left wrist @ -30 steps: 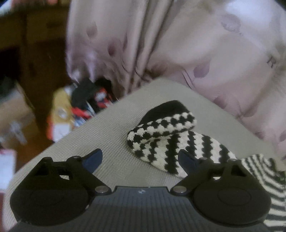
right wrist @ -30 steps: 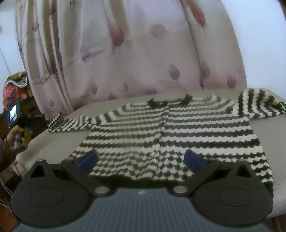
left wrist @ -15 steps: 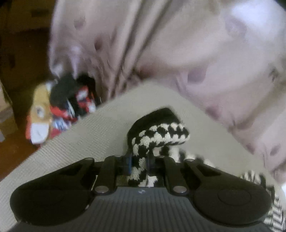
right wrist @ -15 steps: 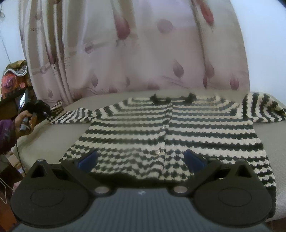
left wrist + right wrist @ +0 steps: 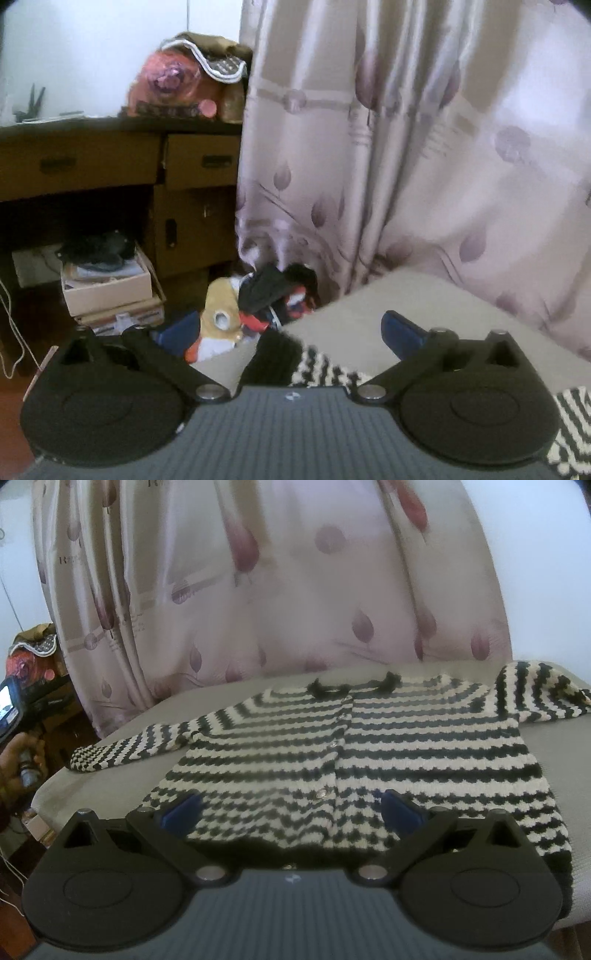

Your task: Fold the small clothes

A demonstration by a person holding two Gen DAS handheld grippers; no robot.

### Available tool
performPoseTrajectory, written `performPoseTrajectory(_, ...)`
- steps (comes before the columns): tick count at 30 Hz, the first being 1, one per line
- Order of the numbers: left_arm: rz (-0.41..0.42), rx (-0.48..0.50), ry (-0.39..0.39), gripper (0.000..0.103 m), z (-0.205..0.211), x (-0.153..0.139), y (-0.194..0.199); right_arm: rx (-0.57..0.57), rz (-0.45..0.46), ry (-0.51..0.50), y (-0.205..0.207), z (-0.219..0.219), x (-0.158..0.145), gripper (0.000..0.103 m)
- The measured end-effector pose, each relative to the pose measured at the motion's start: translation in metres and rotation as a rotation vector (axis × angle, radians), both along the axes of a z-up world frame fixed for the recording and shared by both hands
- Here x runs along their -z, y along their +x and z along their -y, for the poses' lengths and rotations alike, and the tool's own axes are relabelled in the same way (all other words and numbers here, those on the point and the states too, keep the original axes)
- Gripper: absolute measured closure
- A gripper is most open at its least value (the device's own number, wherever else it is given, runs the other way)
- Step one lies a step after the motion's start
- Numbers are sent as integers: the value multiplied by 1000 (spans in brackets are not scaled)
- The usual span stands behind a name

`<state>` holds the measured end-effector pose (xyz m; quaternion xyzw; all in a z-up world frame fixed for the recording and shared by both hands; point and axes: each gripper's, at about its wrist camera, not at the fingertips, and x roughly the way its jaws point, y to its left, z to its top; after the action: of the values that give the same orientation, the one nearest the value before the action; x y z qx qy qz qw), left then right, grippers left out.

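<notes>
A small black-and-white striped knit cardigan (image 5: 362, 746) lies flat, front up, on a grey padded surface (image 5: 110, 775). Its left sleeve (image 5: 125, 751) stretches out to the left edge and its right sleeve (image 5: 535, 694) is bunched at the far right. My right gripper (image 5: 290, 808) is open and empty, hovering over the cardigan's bottom hem. My left gripper (image 5: 284, 330) is open and empty; the left sleeve cuff (image 5: 295, 362) lies just below it, at the surface's left edge. The left gripper also shows in the right wrist view (image 5: 16, 712), held in a hand.
A pink floral curtain (image 5: 258, 590) hangs close behind the surface. To the left stand a wooden desk (image 5: 110, 158) with drawers, cardboard boxes (image 5: 107, 288) and a pile of clutter (image 5: 258, 306) on the floor.
My left gripper was shut on the sleeve cuff half a second ago; it has let go, opened and pulled back up. The sleeve now lies stretched out. My right gripper stayed nearly still.
</notes>
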<state>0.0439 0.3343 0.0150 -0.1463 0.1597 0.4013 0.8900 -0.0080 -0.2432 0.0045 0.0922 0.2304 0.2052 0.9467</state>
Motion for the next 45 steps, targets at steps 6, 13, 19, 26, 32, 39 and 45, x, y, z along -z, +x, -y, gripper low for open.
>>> performPoseTrajectory(6,5,158,-68,2,19,-4,-1,36,23,25,-6,17,-1,0)
performPoseTrajectory(13,-81,382,22,0,84,33,46,196,76,74,-4,84,-2,0)
performPoseTrajectory(19,-106,418,-24,0,106,77,79,450,28,143,21,187,14,0)
performPoseTrajectory(26,-89,399,-29,0,107,84,79,536,4,-72,88,253,30,17)
performPoseTrajectory(32,-75,346,-110,0,95,86,77,600,-137,-34,161,312,49,56)
performPoseTrajectory(39,-90,320,-123,0,91,87,78,719,-261,419,208,398,74,50)
performPoseTrajectory(45,-134,315,-99,0,94,88,82,791,-289,624,231,433,93,67)
